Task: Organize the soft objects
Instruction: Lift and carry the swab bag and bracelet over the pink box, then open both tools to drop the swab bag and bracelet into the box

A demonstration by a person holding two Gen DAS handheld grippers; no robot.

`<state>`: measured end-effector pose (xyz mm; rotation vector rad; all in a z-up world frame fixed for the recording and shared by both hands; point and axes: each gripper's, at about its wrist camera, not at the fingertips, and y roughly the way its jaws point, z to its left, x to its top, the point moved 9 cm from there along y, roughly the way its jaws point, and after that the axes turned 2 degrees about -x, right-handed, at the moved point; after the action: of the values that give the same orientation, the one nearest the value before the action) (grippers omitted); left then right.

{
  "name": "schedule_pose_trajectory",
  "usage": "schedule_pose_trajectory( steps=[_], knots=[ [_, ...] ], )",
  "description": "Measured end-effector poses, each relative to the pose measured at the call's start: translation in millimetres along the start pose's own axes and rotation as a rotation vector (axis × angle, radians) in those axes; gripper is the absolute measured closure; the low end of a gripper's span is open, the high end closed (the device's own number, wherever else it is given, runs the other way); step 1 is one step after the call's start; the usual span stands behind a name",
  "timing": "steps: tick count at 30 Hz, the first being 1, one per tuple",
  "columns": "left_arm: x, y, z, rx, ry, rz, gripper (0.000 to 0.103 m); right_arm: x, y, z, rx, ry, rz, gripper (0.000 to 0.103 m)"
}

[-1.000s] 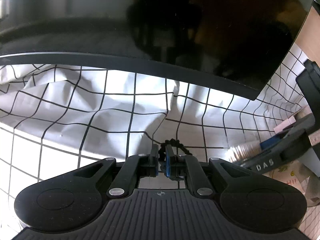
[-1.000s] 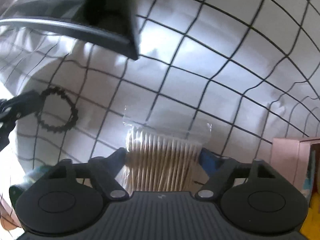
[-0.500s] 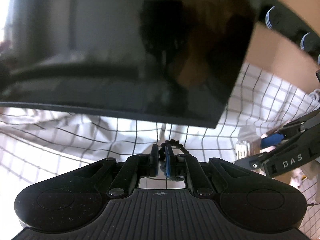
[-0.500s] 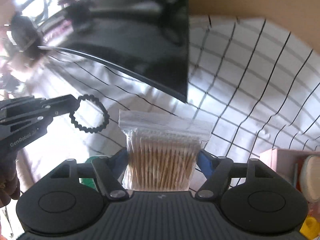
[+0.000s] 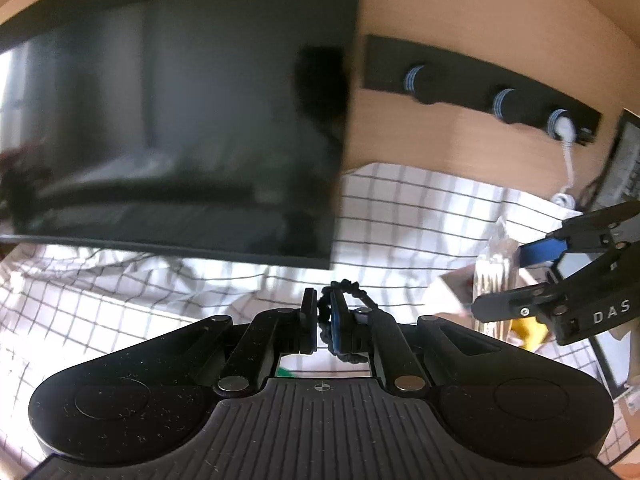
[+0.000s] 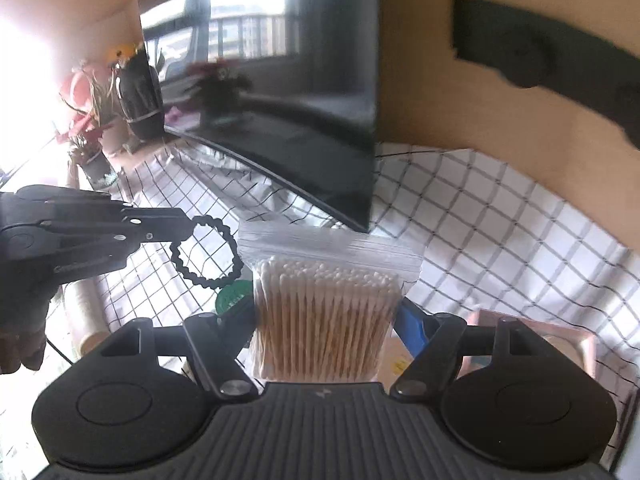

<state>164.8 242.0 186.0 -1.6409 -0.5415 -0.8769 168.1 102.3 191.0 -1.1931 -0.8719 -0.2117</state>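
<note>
My left gripper (image 5: pixel 320 304) is shut on a black spiral hair tie (image 5: pixel 347 285), held above the checked cloth; in the right wrist view the left gripper (image 6: pixel 176 226) holds the hair tie (image 6: pixel 206 252) as a ring at the left. My right gripper (image 6: pixel 326 312) is shut on a clear zip bag of cotton swabs (image 6: pixel 326 304), lifted off the cloth. In the left wrist view the right gripper (image 5: pixel 508 280) and the bag (image 5: pixel 494 276) are at the right.
A dark monitor (image 5: pixel 172 132) stands over the white black-checked cloth (image 5: pixel 400 208). A black power strip (image 5: pixel 480 84) is on the wooden wall. A pink box (image 6: pixel 556 340) lies at the right. A green lid (image 6: pixel 232 296) and potted plants (image 6: pixel 96 132) are to the left.
Both grippers have risen and tilted up from the cloth with their loads. The bag of swabs is now lifted off the cloth. The wall and power strip have come into view.
</note>
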Motion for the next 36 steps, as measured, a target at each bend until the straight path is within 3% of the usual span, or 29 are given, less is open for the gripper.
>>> schedule_pose_trajectory(
  steps=[8, 18, 22, 28, 32, 36],
  knots=[
    [-13, 24, -90, -0.101, 0.053, 0.03, 0.094, -45, -45, -66, -0.065, 0.058, -0.047, 0.03],
    [-30, 105, -187, -0.243, 0.069, 0.112, 0.094, -89, -53, -171, -0.177, 0.273, -0.059, 0.03],
    [-42, 143, -214, -0.279, 0.0, 0.13, 0.094, -97, -52, -208, -0.223, 0.373, -0.101, 0.03],
    [-38, 194, -223, -0.245, -0.126, 0.103, 0.094, -105, -28, -242, -0.224, 0.488, -0.11, 0.03],
    [-41, 216, -218, -0.161, -0.076, 0.113, 0.094, -102, 7, -251, -0.191, 0.536, -0.07, 0.029],
    [-52, 226, -210, -0.114, -0.041, 0.143, 0.092, -99, 37, -254, -0.221, 0.574, -0.054, 0.029]
  ],
)
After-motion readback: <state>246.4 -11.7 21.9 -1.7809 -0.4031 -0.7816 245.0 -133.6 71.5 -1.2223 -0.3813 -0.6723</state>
